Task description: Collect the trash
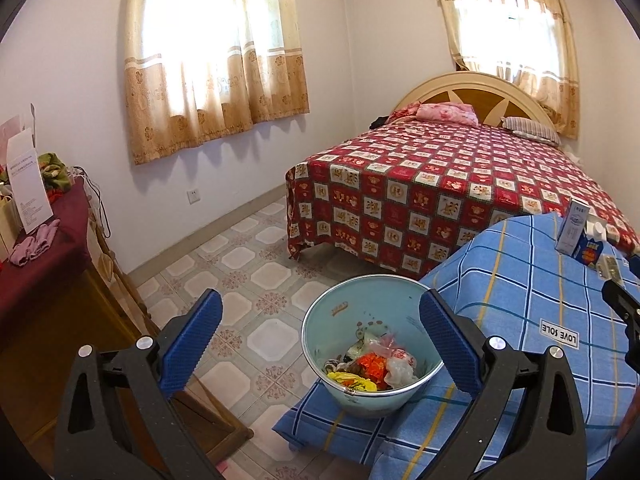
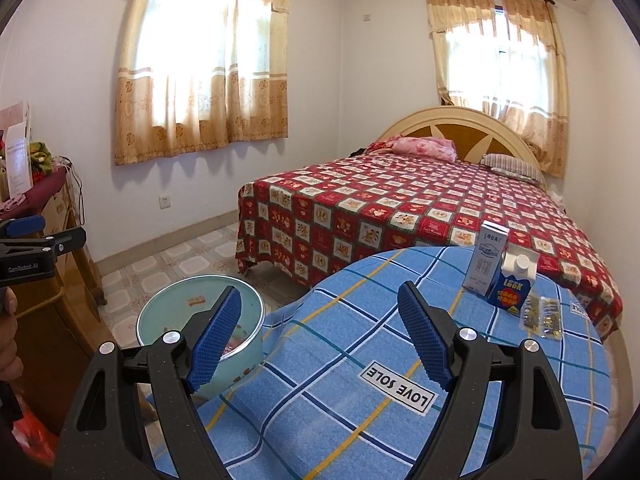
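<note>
Two cartons [image 2: 500, 272] and some small packets [image 2: 542, 312] stand upright near the counter's [image 2: 320, 344] far right edge, ahead and right of the right gripper [image 2: 320, 340], which is nearer, while the left gripper [image 1: 320, 340], fingers likewise wide and empty, hovers over the bin [image 1: 400, 292] at the left edge.

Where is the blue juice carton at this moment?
In the right wrist view the blue juice carton stands on the blue checked cloth, far right, beside the white box and before the red bed.
</note>
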A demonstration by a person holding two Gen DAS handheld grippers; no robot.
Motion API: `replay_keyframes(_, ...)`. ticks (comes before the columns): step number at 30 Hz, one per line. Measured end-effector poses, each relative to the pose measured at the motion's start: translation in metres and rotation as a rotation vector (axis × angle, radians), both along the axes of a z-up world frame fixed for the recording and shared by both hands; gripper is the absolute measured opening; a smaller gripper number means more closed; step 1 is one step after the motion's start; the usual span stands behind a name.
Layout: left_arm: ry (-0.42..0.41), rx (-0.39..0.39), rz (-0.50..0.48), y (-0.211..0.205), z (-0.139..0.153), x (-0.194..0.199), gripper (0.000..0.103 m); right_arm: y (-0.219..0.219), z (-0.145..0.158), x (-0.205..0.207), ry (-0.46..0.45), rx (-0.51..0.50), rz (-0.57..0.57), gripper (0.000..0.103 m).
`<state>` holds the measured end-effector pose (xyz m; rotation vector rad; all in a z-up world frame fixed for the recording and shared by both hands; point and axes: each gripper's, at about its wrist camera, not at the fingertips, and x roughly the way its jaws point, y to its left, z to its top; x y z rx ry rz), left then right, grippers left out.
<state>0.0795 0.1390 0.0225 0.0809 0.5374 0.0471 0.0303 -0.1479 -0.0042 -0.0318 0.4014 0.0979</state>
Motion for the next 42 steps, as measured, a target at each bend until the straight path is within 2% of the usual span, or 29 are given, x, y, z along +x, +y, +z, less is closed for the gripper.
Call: replay_keyframes(42, 0.031, 0.028, 0.007, -0.005, -0.015, 0.004, 0.097, 0.002, -0.004, -0.009, 0.002, -0.01, -0.005, 0.081)
